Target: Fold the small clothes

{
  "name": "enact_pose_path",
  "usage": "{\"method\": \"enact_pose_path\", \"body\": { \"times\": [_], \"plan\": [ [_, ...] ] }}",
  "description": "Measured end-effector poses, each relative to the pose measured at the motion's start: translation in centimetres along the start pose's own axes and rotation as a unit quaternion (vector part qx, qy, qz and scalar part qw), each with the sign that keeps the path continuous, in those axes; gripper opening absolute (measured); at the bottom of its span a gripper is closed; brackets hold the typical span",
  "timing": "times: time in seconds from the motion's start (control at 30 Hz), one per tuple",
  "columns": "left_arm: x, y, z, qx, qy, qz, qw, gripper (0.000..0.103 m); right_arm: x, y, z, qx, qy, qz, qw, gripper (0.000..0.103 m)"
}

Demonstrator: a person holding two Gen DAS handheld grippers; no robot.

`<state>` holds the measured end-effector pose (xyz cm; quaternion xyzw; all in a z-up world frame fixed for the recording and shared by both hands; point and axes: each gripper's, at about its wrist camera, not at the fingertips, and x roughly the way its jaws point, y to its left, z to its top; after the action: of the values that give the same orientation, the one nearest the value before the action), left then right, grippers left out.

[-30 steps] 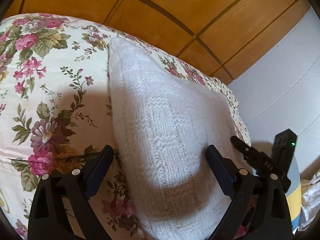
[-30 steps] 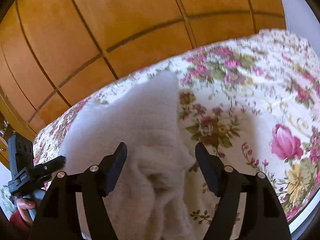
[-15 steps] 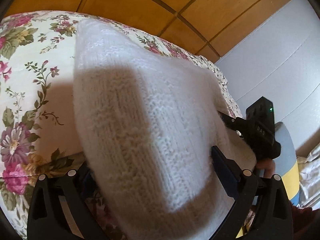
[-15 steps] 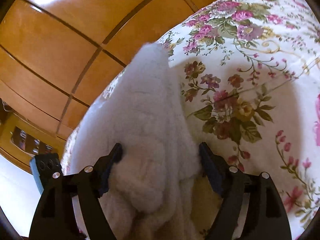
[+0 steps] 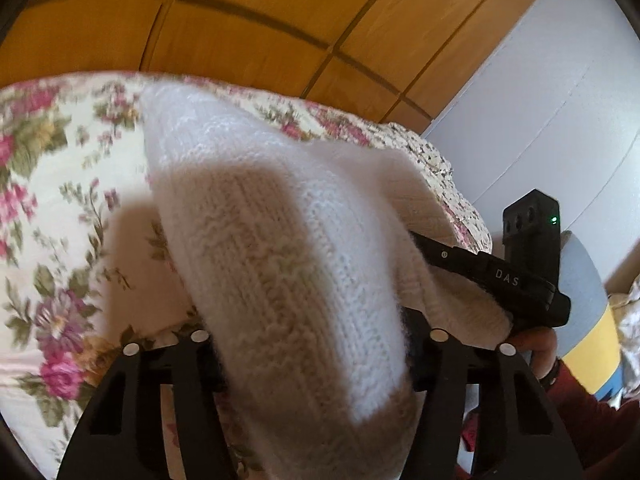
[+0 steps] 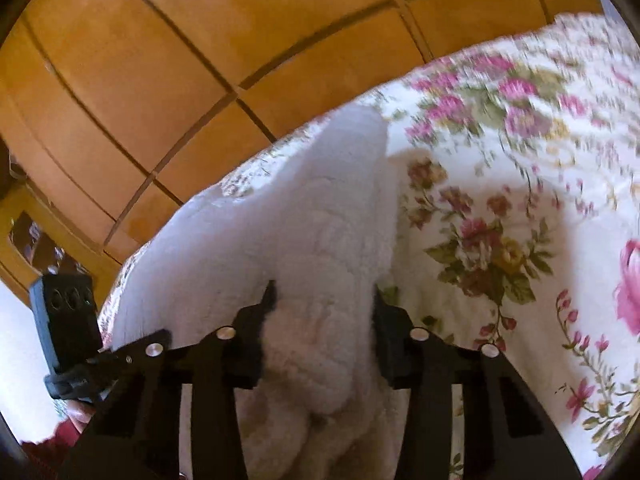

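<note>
floral bedspread [image 5: 60,208] is lying under the white knitted garment [image 5: 288,264]; left gripper [image 5: 312,332] and right gripper [image 6: 320,312], jaws just closing, are pinching its near edge. lifting it over evenly looks next.

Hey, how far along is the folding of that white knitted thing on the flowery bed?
Done: nothing looks folded yet. In hand: both tongs have just been closing on the white knit garment, bunched between the left tongs and the right tongs above the floral bedspread. Left: make the fold and lay it flat.
</note>
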<state>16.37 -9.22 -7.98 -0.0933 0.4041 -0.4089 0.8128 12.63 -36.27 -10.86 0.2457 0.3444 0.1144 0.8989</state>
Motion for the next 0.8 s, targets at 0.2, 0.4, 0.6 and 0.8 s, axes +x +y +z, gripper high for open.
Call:
{"method": "enact_pose_path", "body": {
  "times": [0.2, 0.4, 0.6, 0.8],
  "plan": [
    [-1.6, -1.5, 1.3, 0.064, -0.036, 0.03, 0.9969, 0.056, -0.5, 2.6, 1.0, -0.039, -0.033, 0.003, 0.999, 0.037],
    [-2.4, -0.8, 4.3, 0.098, -0.06, 0.046, 0.9923, 0.056, 0.0, 3.3, 3.6, -0.048, -0.077, 0.011, 0.996, 0.037],
    [0.6, 1.0, 9.6, 0.104, -0.071, 0.065, 0.9899, 0.056, 2.4, 3.3, 8.9, -0.062, -0.106, -0.02, 0.992, 0.036],
    [5.1, 2.7, 14.1, 0.108, -0.065, 0.083, 0.9885, 0.056, 5.3, 2.2, 13.2, -0.08, -0.121, -0.058, 0.988, 0.024]
  ]
}}
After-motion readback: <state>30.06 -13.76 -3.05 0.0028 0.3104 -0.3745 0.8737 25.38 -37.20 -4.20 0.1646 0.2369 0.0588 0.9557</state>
